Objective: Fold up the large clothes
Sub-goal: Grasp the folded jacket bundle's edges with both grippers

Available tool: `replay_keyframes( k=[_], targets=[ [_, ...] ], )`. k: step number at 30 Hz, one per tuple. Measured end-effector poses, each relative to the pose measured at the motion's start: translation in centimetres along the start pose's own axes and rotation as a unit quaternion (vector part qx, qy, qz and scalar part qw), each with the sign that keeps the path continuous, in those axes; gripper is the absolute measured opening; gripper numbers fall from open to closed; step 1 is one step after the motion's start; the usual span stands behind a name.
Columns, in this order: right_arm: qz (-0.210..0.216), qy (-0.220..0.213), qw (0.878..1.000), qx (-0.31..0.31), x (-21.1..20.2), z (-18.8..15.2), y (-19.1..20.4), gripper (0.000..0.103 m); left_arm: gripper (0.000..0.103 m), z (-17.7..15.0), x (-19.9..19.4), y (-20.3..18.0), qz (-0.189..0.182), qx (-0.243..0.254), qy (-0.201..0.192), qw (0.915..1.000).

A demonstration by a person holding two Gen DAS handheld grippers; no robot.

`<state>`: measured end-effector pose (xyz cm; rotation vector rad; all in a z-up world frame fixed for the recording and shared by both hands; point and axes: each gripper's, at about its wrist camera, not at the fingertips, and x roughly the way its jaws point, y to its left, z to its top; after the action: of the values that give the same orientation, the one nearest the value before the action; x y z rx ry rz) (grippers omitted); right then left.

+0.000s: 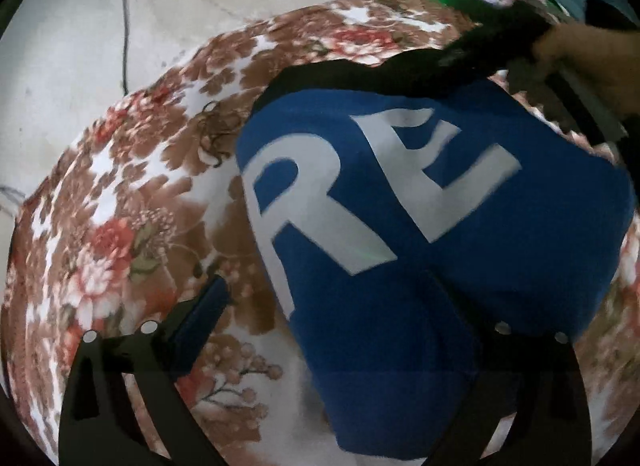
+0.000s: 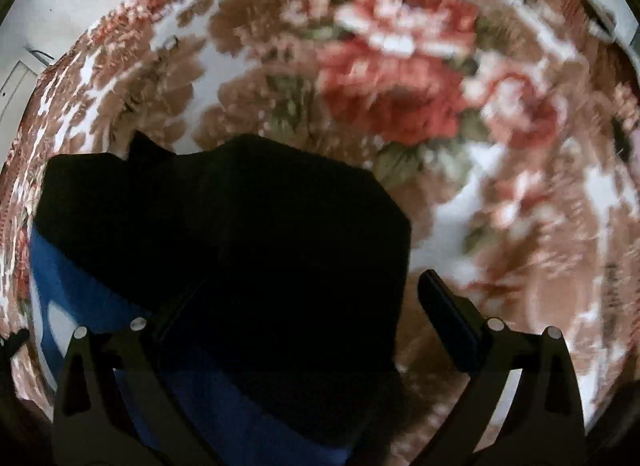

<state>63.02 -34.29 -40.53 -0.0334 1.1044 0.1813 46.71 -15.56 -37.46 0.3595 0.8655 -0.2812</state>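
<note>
Left claw (image 1: pixel 320 298) spread wide over blue-and-black garment (image 1: pixel 400 225) on floral bedspread (image 1: pixel 120 205); right claw (image 2: pixel 304 298) likewise apart, gripping nothing

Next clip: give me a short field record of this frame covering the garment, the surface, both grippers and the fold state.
garment: blue top with large white letters, black part at one end
surface: floral bedspread, garment lying on it
left gripper: open, over the blue cloth, nothing pinched
right gripper: open, over the black part, nothing pinched
fold state: bunched into a compact shape; how neat the fold is cannot be told
background: pale wall with a dark cable
</note>
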Motion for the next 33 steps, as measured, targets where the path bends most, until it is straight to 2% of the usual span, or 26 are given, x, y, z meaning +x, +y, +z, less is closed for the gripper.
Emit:
replay_keyframes(
  k=[3,7,9,12,15,16,18,20,23,28,33],
  targets=[
    [0.032,-0.036,0.999,-0.006,-4.9,-1.5,0.7,0.098,0.096,1.7,-2.0,0.5,0.015,-0.020,-0.001,0.9997],
    [0.067,-0.041,0.997,-0.018,-8.6,-5.9,3.0,0.098,0.096,4.4,-3.9,0.5,0.004,-0.048,-0.011,0.9988],
    [0.058,-0.031,0.998,-0.024,-8.4,-7.9,3.7,0.098,0.096,5.4,-3.7,0.1,-0.006,-0.050,-0.016,0.9986],
    [0.036,0.000,0.999,-0.036,-5.9,-11.5,4.3,0.098,0.096,5.9,-2.0,-0.6,-0.018,-0.049,0.000,0.9986],
    [0.050,0.019,0.999,-0.010,-3.8,-13.6,3.0,0.098,0.096,5.6,0.7,-1.2,-0.028,-0.045,0.034,0.9980],
    [0.053,0.016,0.998,-0.009,-3.6,-14.0,2.7,0.098,0.096,5.1,2.2,-1.4,-0.035,-0.044,0.058,0.9967],
    [0.047,0.016,0.998,-0.030,-2.9,-14.9,2.8,0.098,0.099,3.7,4.7,-0.9,-0.050,-0.066,0.093,0.9922],
    [0.063,0.026,0.998,-0.016,-2.6,-15.5,2.4,0.098,0.099,2.9,5.6,-0.3,-0.063,-0.086,0.099,0.9893],
    [0.089,0.040,0.995,0.010,-3.4,-15.4,1.6,0.098,0.099,3.0,5.2,-0.1,-0.067,-0.083,0.097,0.9896],
    [0.145,0.055,0.982,0.107,-6.0,-14.5,-2.5,0.098,0.098,3.9,2.4,3.6,-0.111,-0.148,0.092,0.9784],
    [0.144,0.065,0.981,0.109,-6.8,-13.4,-4.8,0.098,0.098,3.0,1.8,7.5,-0.133,-0.173,0.110,0.9697]
  ],
)
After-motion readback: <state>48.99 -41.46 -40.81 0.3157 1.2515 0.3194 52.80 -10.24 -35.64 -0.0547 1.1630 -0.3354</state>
